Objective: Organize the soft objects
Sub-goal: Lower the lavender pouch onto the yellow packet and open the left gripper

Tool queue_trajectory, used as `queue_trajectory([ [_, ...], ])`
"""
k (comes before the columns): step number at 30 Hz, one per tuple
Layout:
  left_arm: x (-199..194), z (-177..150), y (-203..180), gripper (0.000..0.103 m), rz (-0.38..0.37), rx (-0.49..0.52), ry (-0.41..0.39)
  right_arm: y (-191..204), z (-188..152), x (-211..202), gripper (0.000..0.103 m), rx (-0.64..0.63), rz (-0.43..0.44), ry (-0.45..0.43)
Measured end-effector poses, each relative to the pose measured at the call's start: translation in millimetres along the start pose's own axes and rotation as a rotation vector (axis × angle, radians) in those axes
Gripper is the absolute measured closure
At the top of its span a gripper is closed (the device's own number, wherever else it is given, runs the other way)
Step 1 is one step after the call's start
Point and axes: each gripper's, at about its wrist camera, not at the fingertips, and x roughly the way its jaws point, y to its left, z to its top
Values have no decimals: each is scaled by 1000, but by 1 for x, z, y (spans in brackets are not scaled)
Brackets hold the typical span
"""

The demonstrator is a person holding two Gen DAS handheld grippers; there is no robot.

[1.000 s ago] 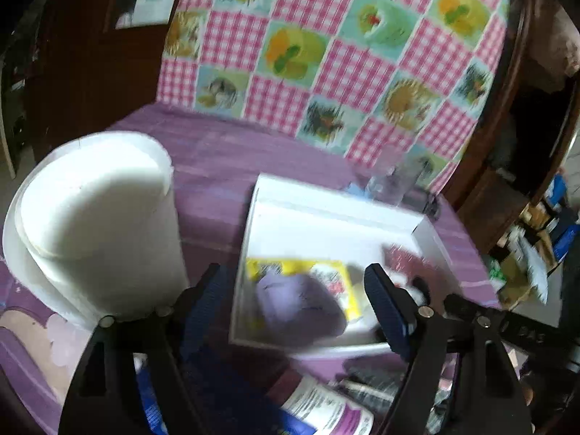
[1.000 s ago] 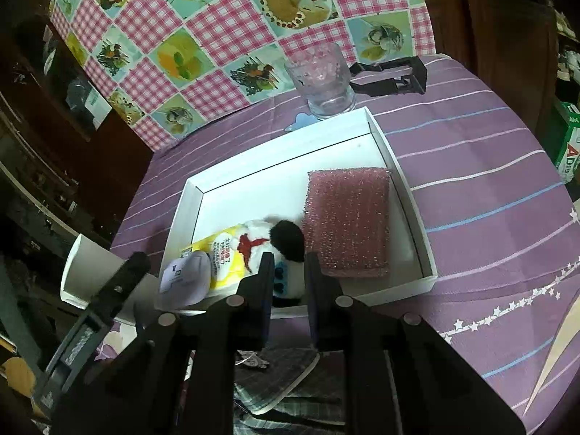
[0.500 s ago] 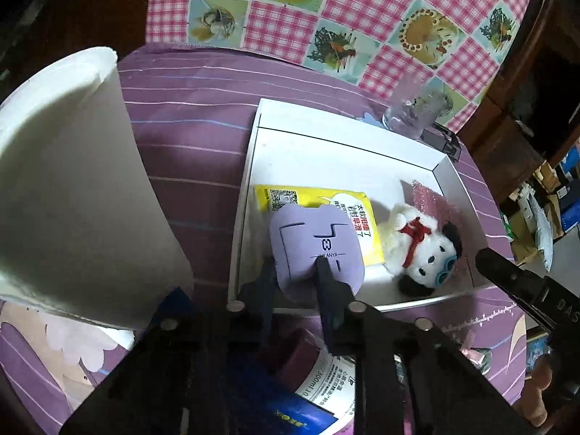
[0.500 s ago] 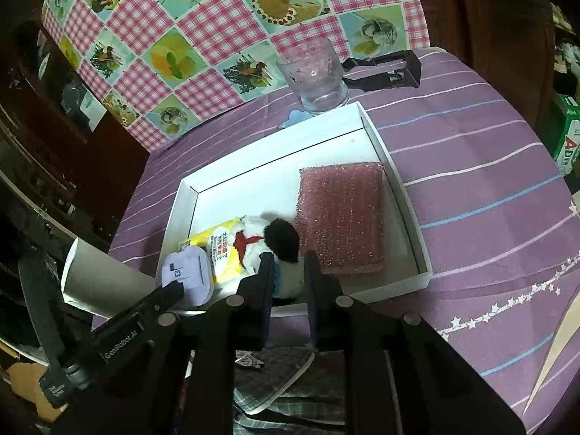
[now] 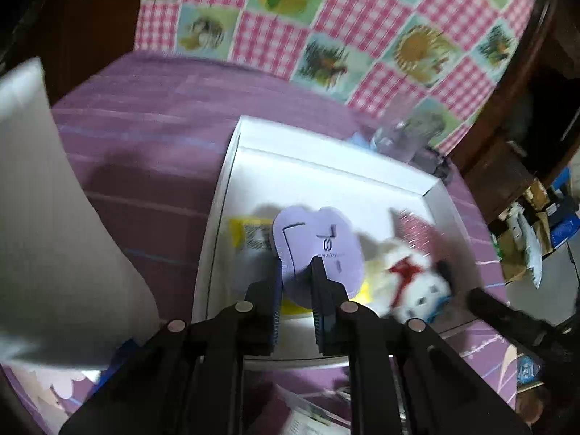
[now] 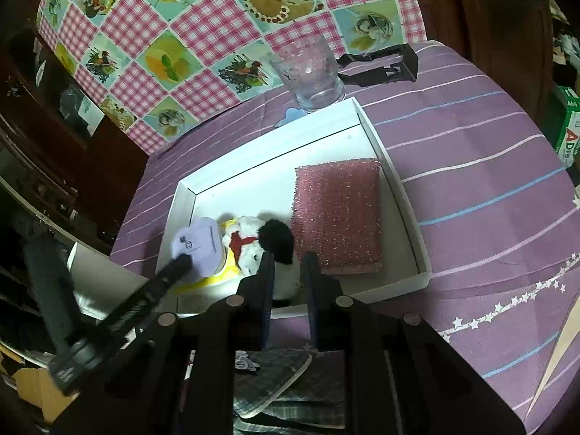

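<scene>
A white tray (image 6: 406, 195) sits on the purple striped table. In it lie a pink sponge (image 6: 339, 214), a white plush toy with a black ear and red bow (image 6: 266, 244) and a yellow packet (image 5: 250, 233). My left gripper (image 5: 295, 279) is shut on a lilac soft pad (image 5: 319, 241) and holds it lifted over the tray's near left part; the pad also shows in the right wrist view (image 6: 199, 244). My right gripper (image 6: 288, 264) is shut with nothing between its fingers, just at the tray's near edge by the plush toy (image 5: 409, 282).
A white paper roll (image 5: 47, 224) stands left of the tray. A drinking glass (image 6: 310, 72) and a black clip (image 6: 384, 63) sit behind it. A plaid cloth (image 6: 275, 377) lies under my right gripper. A checkered cloth (image 6: 217, 25) hangs at the back.
My left gripper closed on the lilac pad and has lifted it above the yellow packet. My right gripper has stayed shut near the plush toy.
</scene>
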Motion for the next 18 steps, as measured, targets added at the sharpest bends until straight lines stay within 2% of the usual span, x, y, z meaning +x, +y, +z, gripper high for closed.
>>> queue_trajectory([
  [3,-3,1,0,89,0,13,11,-1,-1,2,85,2,-4,7],
  [11,-12,-6,-7,89,71,91,63,1,-1,-1,85,-6,-6,-1],
  [14,-18,-6,-7,86,45,93,42,0,0,-3,85,-2,-2,-8],
  [17,-23,-5,-6,70,20,83,20,1,0,-5,85,0,4,-9],
  [18,-24,-5,-7,57,11,82,16,1,0,-6,85,1,3,-11],
])
